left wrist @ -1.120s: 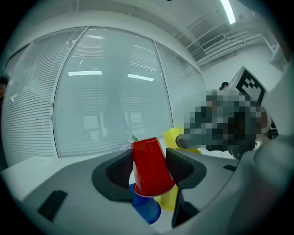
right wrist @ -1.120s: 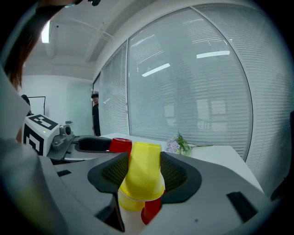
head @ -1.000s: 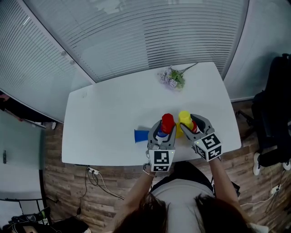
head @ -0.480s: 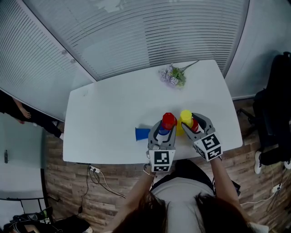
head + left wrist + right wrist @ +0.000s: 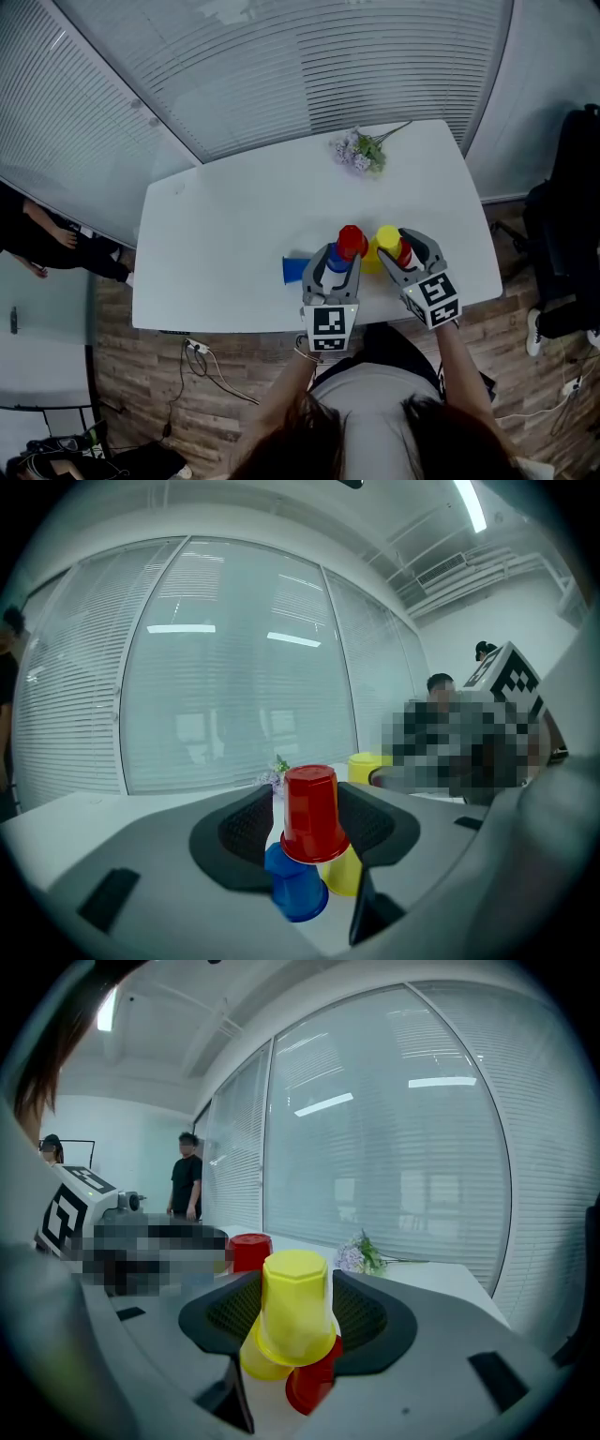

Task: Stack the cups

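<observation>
- White worktop [image 5: 234, 234] fills the middle of my head view, and all the action sits at its near edge, right in front of me.
- Nearest on my left, the left gripper [image 5: 339, 262] is clamped on a red cup [image 5: 310, 808]. The cup is upside down and lifted clear of the surface.
- Beside it, the right gripper [image 5: 398, 250] is closed around a yellow cup [image 5: 294, 1307]. It is also inverted and raised, just beside the red one but not touching it.
- Under the grippers, a blue cup [image 5: 294, 269] lies on its side just left of the left gripper.
- A second yellow cup [image 5: 251, 1358] and a second red cup [image 5: 314, 1382] sit loose on the worktop below the right gripper. They look tipped over, though I cannot be sure.
- Almost nothing has changed over the last second. Both grippers hang where they did, both grips look the same, and the blue cup has not shifted. Only my head camera's framing has drifted a little.
- I read this as a pause before a placement. No cup is nested on another yet, so the stack is hardly begun. My next move is probably to lower one held cup over another, and lining up the rims will matter.
- Farther off, a small bunch of purple flowers [image 5: 359, 155] lies near the far edge, well apart from the cups.
- Behind that are the window blinds [image 5: 328, 66].
- A person [image 5: 61, 248] by the left wall has come further into view, well away from my work.
</observation>
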